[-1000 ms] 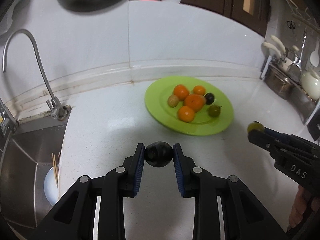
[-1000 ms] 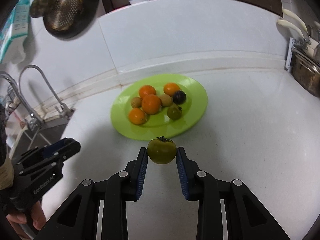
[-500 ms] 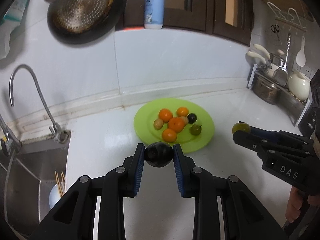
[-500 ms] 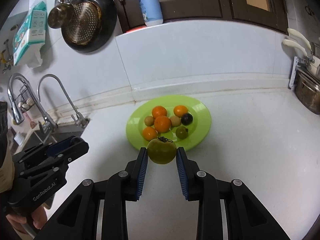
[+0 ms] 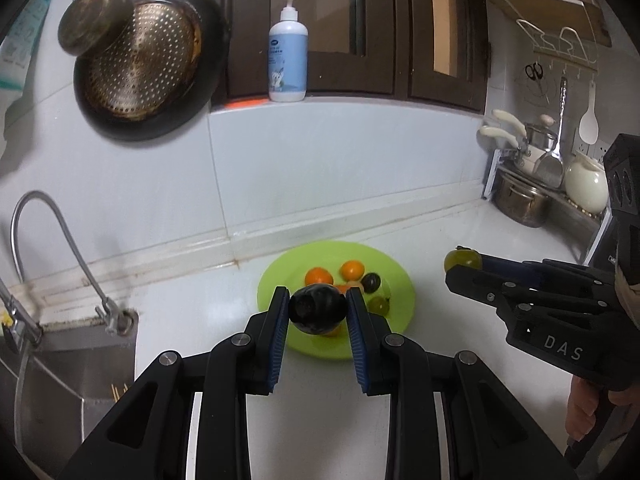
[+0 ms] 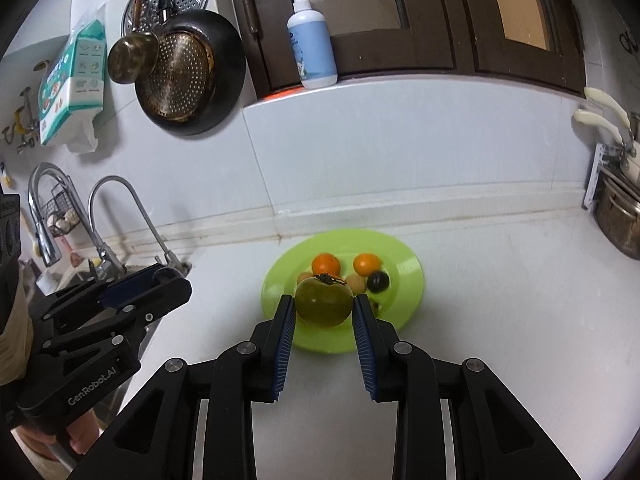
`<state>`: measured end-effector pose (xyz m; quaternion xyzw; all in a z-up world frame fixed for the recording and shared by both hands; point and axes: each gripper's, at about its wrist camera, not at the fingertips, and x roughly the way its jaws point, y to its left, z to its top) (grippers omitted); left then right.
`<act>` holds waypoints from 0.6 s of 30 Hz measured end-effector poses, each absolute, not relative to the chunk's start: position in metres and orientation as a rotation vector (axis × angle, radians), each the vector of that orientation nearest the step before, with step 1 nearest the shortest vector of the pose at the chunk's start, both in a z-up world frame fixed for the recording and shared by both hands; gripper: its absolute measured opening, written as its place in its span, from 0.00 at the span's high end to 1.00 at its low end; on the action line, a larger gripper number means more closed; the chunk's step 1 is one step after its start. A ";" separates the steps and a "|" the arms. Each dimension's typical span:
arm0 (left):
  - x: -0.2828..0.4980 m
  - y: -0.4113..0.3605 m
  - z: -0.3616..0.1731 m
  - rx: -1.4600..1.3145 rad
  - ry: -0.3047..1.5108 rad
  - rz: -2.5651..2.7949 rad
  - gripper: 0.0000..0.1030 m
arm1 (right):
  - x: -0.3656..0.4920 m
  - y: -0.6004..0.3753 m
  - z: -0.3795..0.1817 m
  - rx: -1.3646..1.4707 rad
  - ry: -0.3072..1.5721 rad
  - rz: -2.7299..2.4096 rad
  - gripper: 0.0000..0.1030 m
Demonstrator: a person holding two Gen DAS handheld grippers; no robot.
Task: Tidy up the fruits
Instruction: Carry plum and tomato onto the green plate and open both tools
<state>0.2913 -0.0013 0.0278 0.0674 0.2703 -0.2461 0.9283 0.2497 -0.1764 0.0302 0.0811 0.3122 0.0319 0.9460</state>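
In the left wrist view, the left gripper (image 5: 318,312) has its jaws closed on a dark purple fruit (image 5: 318,314), which sits between the two blue pads at the tips, in the air above the white bench (image 5: 192,320). Just beyond the jaws lies the green plate (image 5: 394,276) with small fruits on it: two orange ones (image 5: 319,276), a dark one and a greenish one to the right of the jaws. Well to the right of the jaws comes the right gripper (image 5: 464,264), seen from the side, with a green fruit (image 5: 461,259) at its tip. Far to the left of the jaws stands a tap (image 5: 52,248) beside the sink.

In the right wrist view, the right gripper (image 6: 325,306) has its jaws closed on the green fruit (image 6: 324,302), which has a dry stem cap on top. The green plate (image 6: 404,280) is directly beyond the jaws, partly hidden by the fruit. To the left of the jaws is the left gripper (image 6: 168,280), seen from the side, held by a hand (image 6: 80,438). Far beyond the jaws, a pump bottle (image 6: 312,44) stands on the ledge.
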 end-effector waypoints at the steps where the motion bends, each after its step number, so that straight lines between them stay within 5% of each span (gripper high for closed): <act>1: 0.294 -0.002 0.029 0.137 0.552 -0.508 0.72 | 0.253 -0.177 0.032 0.163 0.632 0.066 0.70; 18: 0.362 -0.026 0.025 0.129 0.588 -0.531 0.72 | 0.316 -0.189 0.039 0.153 0.636 0.073 0.70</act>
